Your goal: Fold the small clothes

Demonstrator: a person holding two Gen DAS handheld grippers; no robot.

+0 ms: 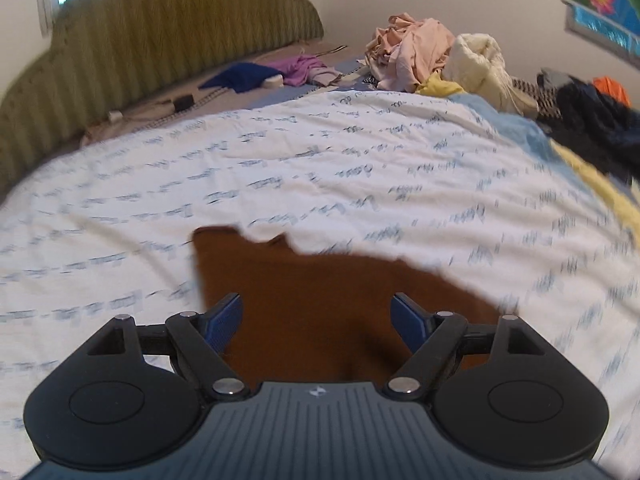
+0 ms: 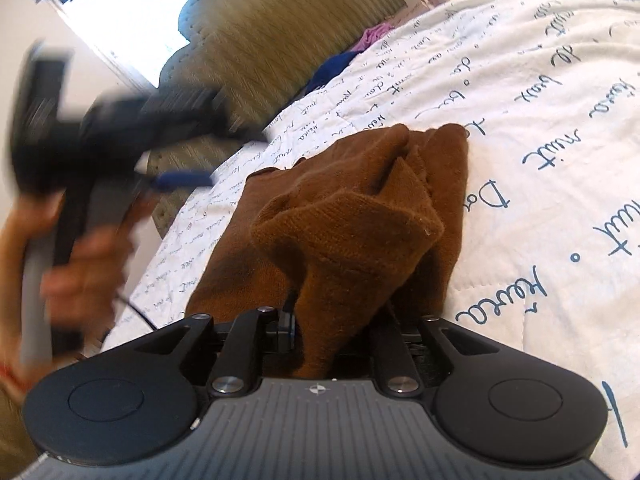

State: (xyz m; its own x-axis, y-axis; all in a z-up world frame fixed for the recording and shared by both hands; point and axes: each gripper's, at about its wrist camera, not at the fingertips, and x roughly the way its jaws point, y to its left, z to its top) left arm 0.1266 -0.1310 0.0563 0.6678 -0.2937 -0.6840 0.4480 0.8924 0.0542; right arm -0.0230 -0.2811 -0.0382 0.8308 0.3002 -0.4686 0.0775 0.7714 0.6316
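The left gripper (image 1: 318, 312) is tilting down over the brown garment (image 2: 352, 216) on the quilt (image 1: 320, 160), jaws spread and holding nothing. The right gripper (image 2: 340, 332) is pinching a raised fold of it.

brown garment (image 2: 352, 216) on script-printed quilt (image 1: 320, 168), clothes pile (image 1: 412, 54) beyond.

Soft daylight fills both views, coming from a window (image 2: 120, 20) behind the headboard that is blown out to white in the right wrist view. The left wrist view is smeared by motion blur, worst on the printed bedspread (image 1: 320, 168). Fisheye bending curves the edges, and the left claw (image 2: 188, 160) is streaked.
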